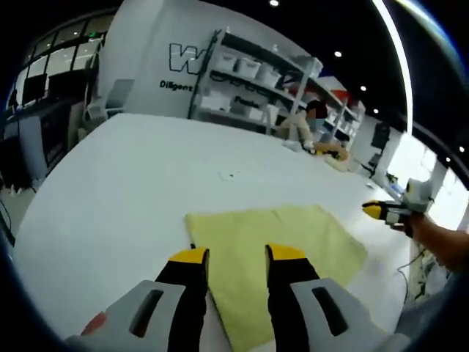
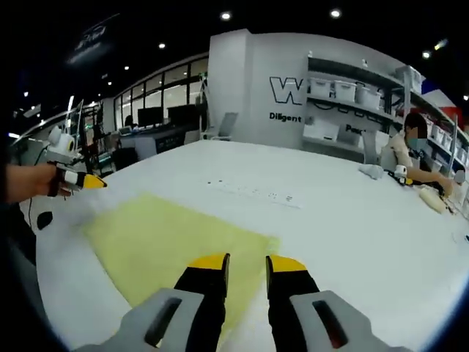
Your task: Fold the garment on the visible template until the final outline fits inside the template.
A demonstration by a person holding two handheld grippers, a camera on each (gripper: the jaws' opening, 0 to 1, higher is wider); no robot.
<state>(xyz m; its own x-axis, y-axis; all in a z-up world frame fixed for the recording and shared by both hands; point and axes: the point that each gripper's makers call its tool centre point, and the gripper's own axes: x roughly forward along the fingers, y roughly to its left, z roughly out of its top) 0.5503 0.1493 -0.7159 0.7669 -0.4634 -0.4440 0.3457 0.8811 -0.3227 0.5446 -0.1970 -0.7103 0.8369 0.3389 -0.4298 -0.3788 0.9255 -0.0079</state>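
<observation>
Yellow cloth [image 1: 275, 257] lies flat on the white table [image 1: 132, 191], spread out in a rough rectangle. In the left gripper view, the left gripper [image 1: 238, 257] hangs above the cloth's near edge with its jaws apart and nothing between them. In the right gripper view, the right gripper [image 2: 248, 262] hovers over the cloth's corner [image 2: 176, 249], jaws likewise parted and empty. A power strip [image 2: 253, 192] rests farther back on the table, and a person [image 2: 414, 158] sits at the far side beside shelves [image 2: 344, 103].

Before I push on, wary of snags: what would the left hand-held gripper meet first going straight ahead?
Probably the yellow garment lying flat on the white table; the left hand-held gripper points onto it. Depth is unclear.
</observation>
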